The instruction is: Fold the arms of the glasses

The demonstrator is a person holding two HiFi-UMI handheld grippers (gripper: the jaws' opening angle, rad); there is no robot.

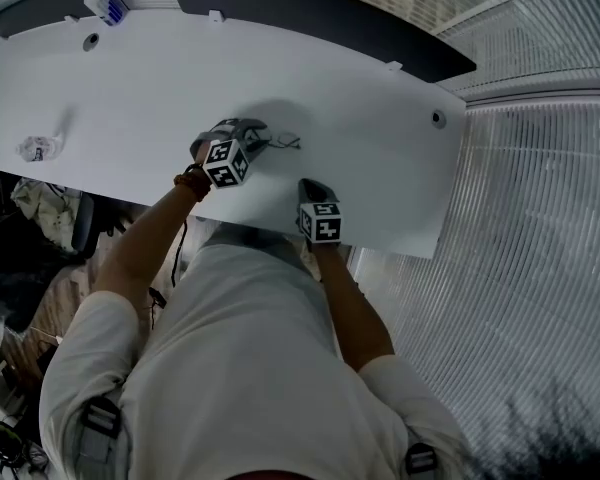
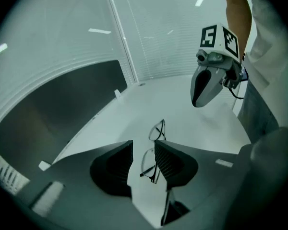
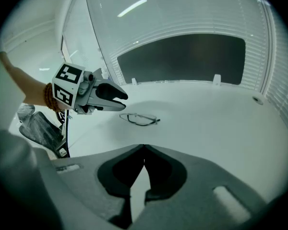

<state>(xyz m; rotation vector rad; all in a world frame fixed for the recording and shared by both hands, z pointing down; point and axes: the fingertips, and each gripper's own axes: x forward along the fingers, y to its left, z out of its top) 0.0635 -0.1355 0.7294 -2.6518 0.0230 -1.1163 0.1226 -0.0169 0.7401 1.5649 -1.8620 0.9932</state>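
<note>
Tool jaws on our left tool stand wide apart and grip nothing. It hovers over the glasses, which lie on the white bench and show through the gap at lower centre of the left gripper view. Our right tool has its tips together, empty, with the glasses well beyond it. We judge the arms folded, since the frame lies flat and compact, so little seems left to do.

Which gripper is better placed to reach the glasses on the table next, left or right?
Left. The left gripper hangs directly over the glasses with its jaws apart. The right gripper sits farther back near the table edge, jaws together, empty.
</note>
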